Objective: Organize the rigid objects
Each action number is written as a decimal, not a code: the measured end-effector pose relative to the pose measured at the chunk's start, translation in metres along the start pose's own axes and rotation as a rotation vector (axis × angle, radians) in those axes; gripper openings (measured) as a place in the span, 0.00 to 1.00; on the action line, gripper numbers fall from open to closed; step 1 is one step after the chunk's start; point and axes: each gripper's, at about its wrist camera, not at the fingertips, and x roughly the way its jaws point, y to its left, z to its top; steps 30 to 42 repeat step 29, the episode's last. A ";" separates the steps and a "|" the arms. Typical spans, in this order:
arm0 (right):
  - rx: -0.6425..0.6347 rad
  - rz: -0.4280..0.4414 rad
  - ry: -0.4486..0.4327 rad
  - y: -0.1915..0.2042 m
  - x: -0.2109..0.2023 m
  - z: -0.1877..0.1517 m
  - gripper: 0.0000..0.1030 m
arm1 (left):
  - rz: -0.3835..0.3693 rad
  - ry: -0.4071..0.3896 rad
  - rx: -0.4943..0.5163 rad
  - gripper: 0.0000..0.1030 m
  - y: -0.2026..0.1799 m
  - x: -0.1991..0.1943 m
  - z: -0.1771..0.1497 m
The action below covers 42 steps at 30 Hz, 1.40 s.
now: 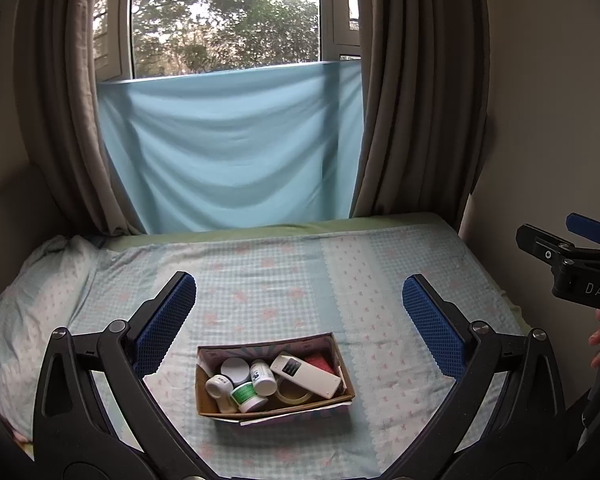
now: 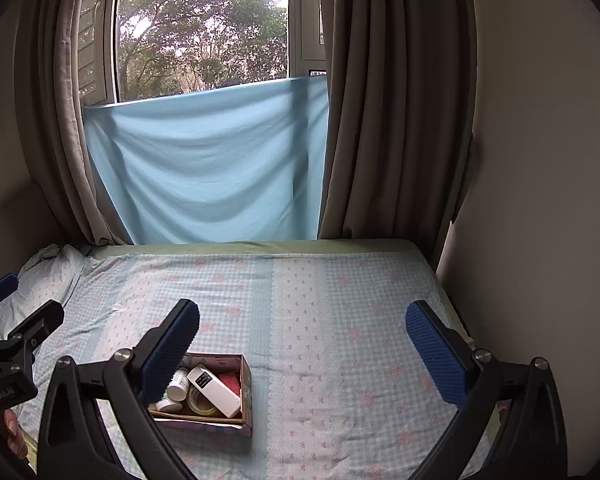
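Two grey curtains (image 1: 412, 92) and a blue cloth (image 1: 232, 144) are hanging at 12 o'clock beyond the bed (image 1: 340, 264). Left gripper (image 1: 296, 320) and right gripper (image 2: 302, 344) are hovering wide open, empty; the cardboard box (image 1: 274, 410) is lying at 6 o'clock between the left fingers, holding bottles, a white remote (image 1: 305, 374) and tape.

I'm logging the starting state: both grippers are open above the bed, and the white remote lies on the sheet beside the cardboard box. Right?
Not quite. The white remote lies inside the cardboard box, among the bottles and the tape roll, as the left wrist view shows. The rest holds: the left gripper and right gripper are open above the bed.
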 end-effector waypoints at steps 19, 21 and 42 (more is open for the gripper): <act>0.018 -0.012 -0.002 -0.005 0.000 -0.003 1.00 | -0.073 -0.016 -0.052 1.00 0.001 -0.002 -0.004; 0.019 -0.014 0.003 -0.005 0.002 -0.003 1.00 | -0.051 -0.023 -0.050 1.00 0.001 -0.003 -0.003; 0.027 -0.014 0.040 -0.008 0.018 -0.005 1.00 | 0.029 -0.047 -0.042 1.00 0.002 0.000 -0.001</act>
